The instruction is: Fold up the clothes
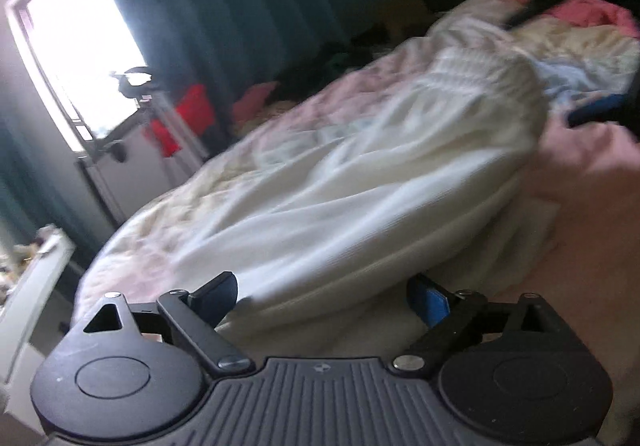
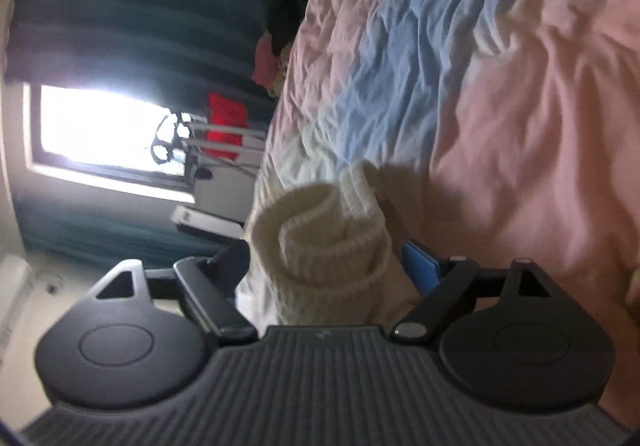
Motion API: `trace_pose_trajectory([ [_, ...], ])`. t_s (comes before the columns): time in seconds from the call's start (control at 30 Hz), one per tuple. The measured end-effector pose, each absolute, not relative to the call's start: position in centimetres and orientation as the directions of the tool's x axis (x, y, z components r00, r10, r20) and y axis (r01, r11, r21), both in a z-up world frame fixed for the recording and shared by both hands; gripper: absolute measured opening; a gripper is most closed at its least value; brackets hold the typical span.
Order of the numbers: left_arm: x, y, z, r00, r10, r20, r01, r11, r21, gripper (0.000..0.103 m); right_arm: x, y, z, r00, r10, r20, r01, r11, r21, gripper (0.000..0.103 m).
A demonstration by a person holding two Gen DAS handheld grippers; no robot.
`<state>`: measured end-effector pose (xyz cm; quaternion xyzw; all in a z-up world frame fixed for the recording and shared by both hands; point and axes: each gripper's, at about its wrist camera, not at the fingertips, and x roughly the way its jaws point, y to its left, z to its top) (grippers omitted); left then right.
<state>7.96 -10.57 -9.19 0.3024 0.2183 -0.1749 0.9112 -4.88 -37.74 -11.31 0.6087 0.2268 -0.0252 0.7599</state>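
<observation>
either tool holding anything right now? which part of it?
Nothing is held. Both tools are open: the left tool straddles the white garment's near edge, the right tool straddles its ribbed cuff, pads not pressing.

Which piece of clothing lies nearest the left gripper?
The cream knit garment, spread right before the left gripper. The pink clothes are heaped far across the bed.

A cream-white ribbed knit garment (image 1: 360, 182) is spread lengthwise over the bed, rumpled, with its near hem bunched at the near edge. In the right wrist view a ribbed end of it (image 2: 324, 242) is seen rolled into a loose curl.
</observation>
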Motion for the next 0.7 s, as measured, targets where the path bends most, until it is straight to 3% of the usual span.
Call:
trace_pose_trajectory([
  [0.2, 7.7, -9.4, -8.4, 0.855, -0.152, -0.495, 0.392, 0.816, 0.425, 0.098, -2.0, -33.8, -11.3, 0.829, 0.312, -0.464, 0.309, 0.437, 0.845, 0.086],
  [0.3, 7.0, -9.6, -8.5, 0.861, -0.15, -0.486, 0.379, 0.826, 0.416, 0.098, -1.0, -32.1, -11.2, 0.828, 0.216, -0.517, 0.337, 0.546, 0.767, 0.085],
  [0.33, 6.0, -9.6, -8.4, 0.861, -0.153, -0.485, 0.379, 0.828, 0.413, 0.098, -0.6, -31.8, -11.3, 0.828, 0.192, -0.527, 0.343, 0.571, 0.746, 0.081],
  [0.37, 5.5, -9.5, -8.5, 0.861, -0.156, -0.484, 0.38, 0.83, 0.409, 0.098, -0.3, -31.6, -11.3, 0.828, 0.178, -0.532, 0.345, 0.585, 0.734, 0.067],
  [0.47, 2.3, -9.5, -8.5, 0.862, -0.167, -0.478, 0.382, 0.834, 0.398, 0.098, 0.0, -31.0, -10.6, 0.84, 0.122, -0.529, 0.344, 0.636, 0.691, 0.054],
  [0.6, 0.8, -9.3, -8.2, 0.862, -0.231, -0.452, 0.415, 0.833, 0.366, 0.097, -0.5, -29.8, -8.6, 0.872, 0.036, -0.488, 0.308, 0.734, 0.606, 0.043],
  [0.7, 0.1, -9.9, -8.4, 0.875, -0.277, -0.396, 0.441, 0.793, 0.42, 0.098, -0.8, -29.4, -6.8, 0.923, 0.018, -0.385, 0.234, 0.767, 0.597, 0.037],
])
